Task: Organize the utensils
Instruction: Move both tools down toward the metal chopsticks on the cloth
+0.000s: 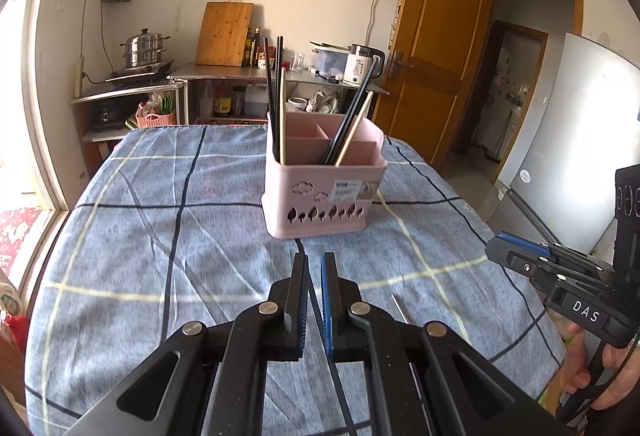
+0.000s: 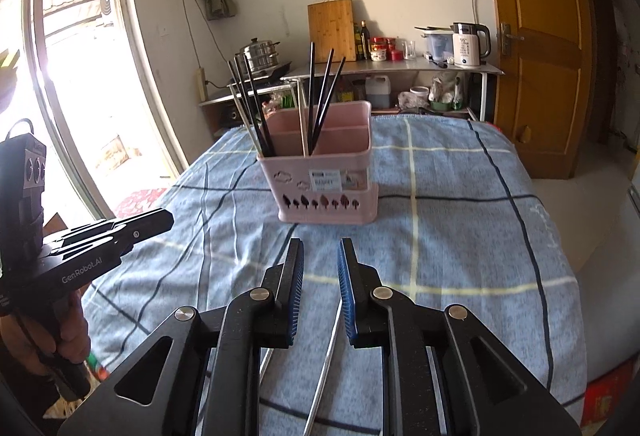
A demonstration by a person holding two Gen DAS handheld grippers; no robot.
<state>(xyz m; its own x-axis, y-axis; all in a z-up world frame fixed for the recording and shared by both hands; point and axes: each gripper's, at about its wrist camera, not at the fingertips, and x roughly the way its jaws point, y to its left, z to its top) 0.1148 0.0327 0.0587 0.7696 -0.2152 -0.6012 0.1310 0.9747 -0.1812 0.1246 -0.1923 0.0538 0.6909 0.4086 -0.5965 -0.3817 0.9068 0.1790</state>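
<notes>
A pink utensil holder [image 1: 324, 188] [image 2: 324, 176] stands mid-table on the blue plaid cloth [image 1: 160, 236], with several black and pale chopsticks [image 1: 276, 96] [image 2: 316, 96] upright in its compartments. My left gripper [image 1: 315, 264] hovers in front of it, jaws nearly closed and empty. My right gripper [image 2: 320, 252] is open a little, above a pair of silver chopsticks [image 2: 324, 368] lying on the cloth under it; its tip shows in the left wrist view [image 1: 398, 306]. Each gripper appears in the other's view, the right [image 1: 496, 242], the left [image 2: 166, 216].
Behind the table a metal counter [image 1: 240, 72] carries a steamer pot [image 1: 144, 48], cutting board [image 1: 224, 32], bottles and a white kettle [image 1: 362, 66]. A wooden door [image 1: 436, 48] and a fridge [image 1: 580, 140] are to the right, a window [image 2: 80, 76] to the left.
</notes>
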